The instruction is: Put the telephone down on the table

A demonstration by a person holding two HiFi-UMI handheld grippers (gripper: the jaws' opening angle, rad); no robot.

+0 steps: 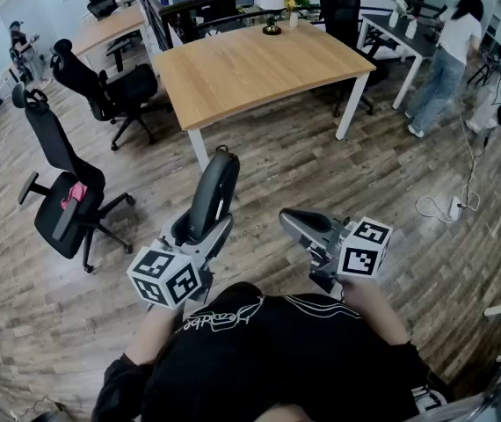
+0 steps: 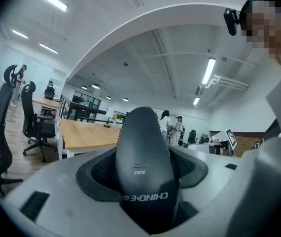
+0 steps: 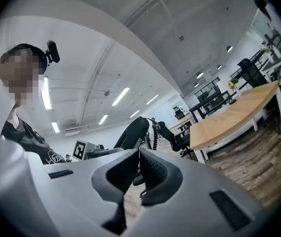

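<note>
telephone handset [image 1: 214, 192] stands upright in the left tongs [image 1: 199, 233], pinched at its lower end, in the air and well short of the wooden surface [image 1: 250, 69]. right tongs [image 3: 136, 169] pressed together, nothing in them. looks like the carry and the set-down are both still to do

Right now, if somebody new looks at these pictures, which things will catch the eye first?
The black telephone handset catches the eye first, sticking up from the left gripper near the middle of the head view. Ahead of it a large wooden table stands on the plank floor. The right gripper, beside the left one, is shut and empty.
</note>
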